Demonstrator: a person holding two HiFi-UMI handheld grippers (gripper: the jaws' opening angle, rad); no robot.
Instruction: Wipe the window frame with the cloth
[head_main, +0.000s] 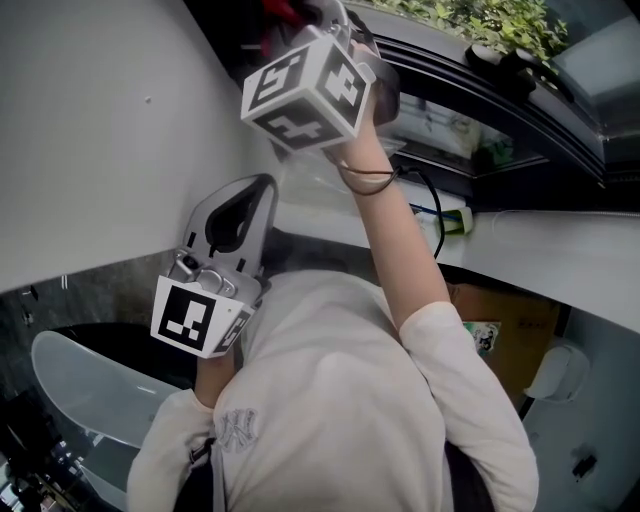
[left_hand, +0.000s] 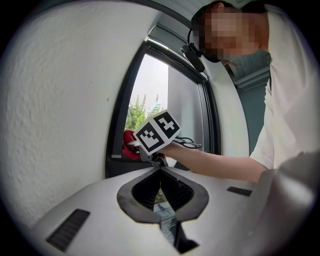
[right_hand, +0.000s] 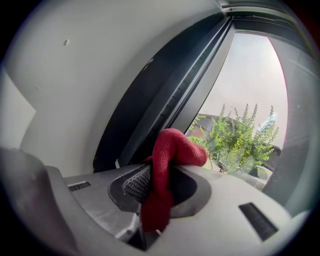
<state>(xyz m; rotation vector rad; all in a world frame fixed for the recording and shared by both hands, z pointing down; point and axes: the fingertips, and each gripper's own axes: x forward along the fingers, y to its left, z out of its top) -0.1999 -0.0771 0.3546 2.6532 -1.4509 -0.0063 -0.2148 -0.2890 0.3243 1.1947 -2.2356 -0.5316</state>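
The jaws of the right gripper (right_hand: 159, 186) are clamped on a red cloth (right_hand: 170, 160); the cloth bunches above the jaw tips and a strip of it hangs down between the ribbed pads (right_hand: 137, 182); just beyond the bunch runs the dark window frame (right_hand: 150, 102), slanting across the right gripper view, though contact between cloth and frame cannot be made out; to the frame's left is a white wall (right_hand: 70, 75), and through the glass stand green bushes (right_hand: 235, 137).

The jaws of the left gripper (left_hand: 160, 174) are together with nothing between them; they point toward the window, where the right gripper's marker cube (left_hand: 157, 131) and the person's bare forearm (left_hand: 215, 161) reach to the frame's lower corner.

In the head view the right gripper is raised to the frame, the left gripper (head_main: 262, 190) lower, beside the wall.
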